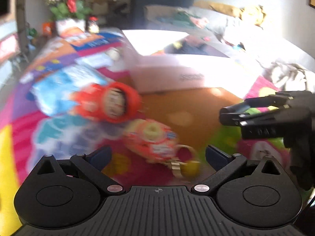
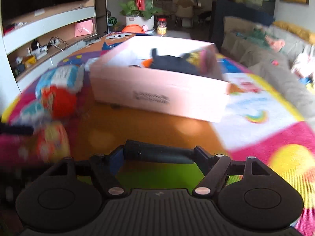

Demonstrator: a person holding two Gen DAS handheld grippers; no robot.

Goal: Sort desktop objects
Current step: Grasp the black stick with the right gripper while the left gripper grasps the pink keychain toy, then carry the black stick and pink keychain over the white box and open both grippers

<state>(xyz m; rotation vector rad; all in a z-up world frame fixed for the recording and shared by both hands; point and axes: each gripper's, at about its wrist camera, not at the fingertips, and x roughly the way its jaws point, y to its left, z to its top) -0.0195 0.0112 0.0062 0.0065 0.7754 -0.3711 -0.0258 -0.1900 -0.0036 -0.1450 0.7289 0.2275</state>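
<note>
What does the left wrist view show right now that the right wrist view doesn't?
Only the left wrist view: the left tool, open with nothing between its fingers, and a ring of keys on the mat just ahead of it. Only the right wrist view: a dark cylinder lying crosswise between the right tool fingers, plus the dark items inside the box. Both share the white box, the red container, the blue-and-white packet and the flower pot.
</note>
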